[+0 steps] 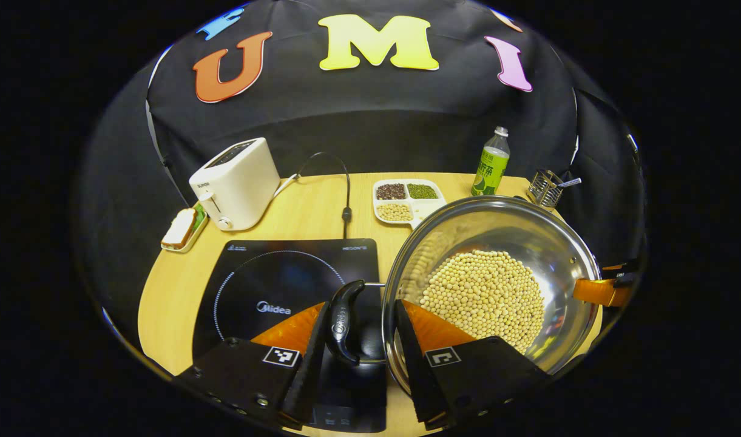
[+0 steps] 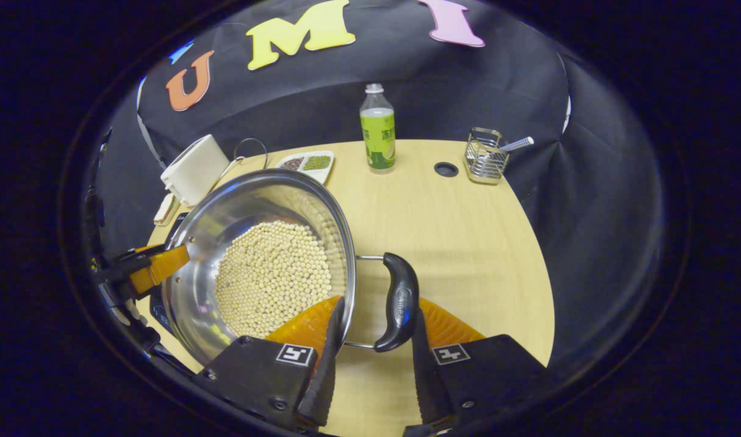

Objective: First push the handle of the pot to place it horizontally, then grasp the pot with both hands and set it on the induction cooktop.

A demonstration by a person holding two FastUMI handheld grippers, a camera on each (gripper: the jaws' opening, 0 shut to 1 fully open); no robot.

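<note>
The pot (image 1: 491,285), full of pale beans (image 1: 482,297), sits tilted beside the cooktop (image 1: 273,291), apparently lifted off the table (image 2: 455,218); the left claw (image 1: 358,331) straddles the left handle (image 1: 344,321), the right claw (image 2: 373,328) straddles the right handle (image 2: 397,302); whether the fingers press fully I cannot tell. Both handles lie flat; the line through them runs across the table, side to side. To do this well, I judge: keep both claws level so the beans stay put; carry the pot leftward over the ring; lower evenly.
</note>
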